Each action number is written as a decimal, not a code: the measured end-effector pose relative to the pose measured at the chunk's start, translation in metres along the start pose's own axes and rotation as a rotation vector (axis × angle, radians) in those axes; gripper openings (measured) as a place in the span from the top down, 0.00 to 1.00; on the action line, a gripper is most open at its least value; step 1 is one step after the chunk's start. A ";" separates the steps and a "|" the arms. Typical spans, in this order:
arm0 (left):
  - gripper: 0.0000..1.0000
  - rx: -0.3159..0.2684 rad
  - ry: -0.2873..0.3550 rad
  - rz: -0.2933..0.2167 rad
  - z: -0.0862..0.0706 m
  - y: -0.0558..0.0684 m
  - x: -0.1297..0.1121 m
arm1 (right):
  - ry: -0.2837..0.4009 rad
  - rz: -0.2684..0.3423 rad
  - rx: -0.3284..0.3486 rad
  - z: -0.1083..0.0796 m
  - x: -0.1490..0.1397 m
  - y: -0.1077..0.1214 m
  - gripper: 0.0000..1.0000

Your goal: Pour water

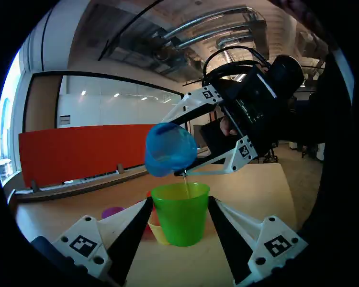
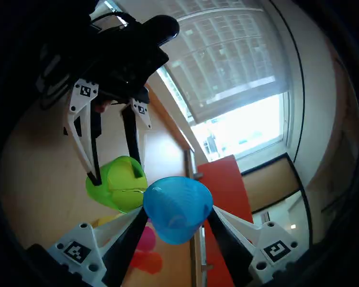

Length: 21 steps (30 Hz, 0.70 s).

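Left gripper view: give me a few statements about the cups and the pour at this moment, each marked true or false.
1. The blue cup is tipped above the green cup. True.
2. The left gripper holds the blue cup. False: the right gripper holds it, and the left gripper is closed on the green cup.
3. A thin stream runs from the blue cup into the green cup. True.
4. The green cup lies on its side. False: it is upright, mouth up.
5. The green cup is the only cup at the table. False: a yellow cup and a purple cup sit beside it.
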<state>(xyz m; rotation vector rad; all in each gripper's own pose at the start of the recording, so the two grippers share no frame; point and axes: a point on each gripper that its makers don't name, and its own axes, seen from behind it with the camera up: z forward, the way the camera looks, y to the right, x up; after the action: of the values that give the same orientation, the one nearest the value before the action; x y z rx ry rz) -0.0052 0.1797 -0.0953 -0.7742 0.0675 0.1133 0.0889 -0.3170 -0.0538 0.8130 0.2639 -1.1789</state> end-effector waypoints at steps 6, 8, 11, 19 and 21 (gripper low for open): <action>0.16 0.001 0.002 -0.002 0.000 0.000 0.000 | 0.006 -0.014 0.001 0.001 0.006 0.000 0.11; 0.16 0.001 0.003 -0.002 0.000 0.000 0.000 | 0.008 -0.021 0.000 0.001 0.008 0.000 0.11; 0.16 0.003 0.004 -0.002 0.000 -0.001 0.000 | 0.010 -0.027 0.000 0.001 0.010 0.001 0.11; 0.16 0.005 0.008 -0.005 0.000 -0.001 0.001 | 0.017 -0.044 0.000 0.002 0.016 0.002 0.11; 0.16 0.004 0.009 -0.006 0.000 0.000 0.001 | 0.017 -0.047 -0.001 0.002 0.017 0.002 0.11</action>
<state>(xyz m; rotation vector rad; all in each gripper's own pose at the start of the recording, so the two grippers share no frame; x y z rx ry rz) -0.0039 0.1796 -0.0951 -0.7711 0.0742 0.1043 0.0972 -0.3297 -0.0614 0.8203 0.2987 -1.2162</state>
